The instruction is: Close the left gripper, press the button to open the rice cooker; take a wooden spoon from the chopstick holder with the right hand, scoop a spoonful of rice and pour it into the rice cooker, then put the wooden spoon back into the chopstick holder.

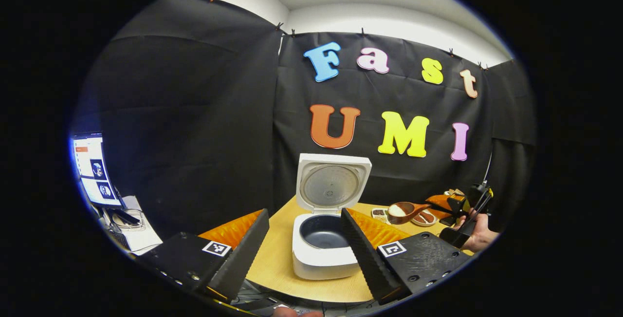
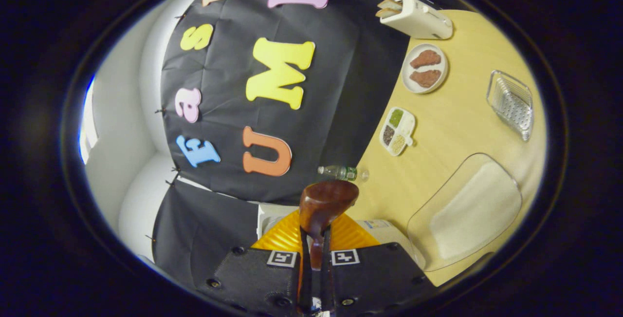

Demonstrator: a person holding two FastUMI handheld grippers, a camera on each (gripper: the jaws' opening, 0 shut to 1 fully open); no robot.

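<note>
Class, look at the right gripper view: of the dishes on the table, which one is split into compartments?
The small white divided dish near the wall holds green, dark and pale contents in separate sections. The round plate and ridged clear tray are undivided.

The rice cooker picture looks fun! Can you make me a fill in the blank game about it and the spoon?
1. The rice cooker has its lid standing ____.
2. The right gripper is shut on the handle of a wooden ____.
3. The left gripper has its fingers spread ____.
4. The white plate on the table holds ____ brown pieces of food.

Missing words: open; spoon; open; two
</note>
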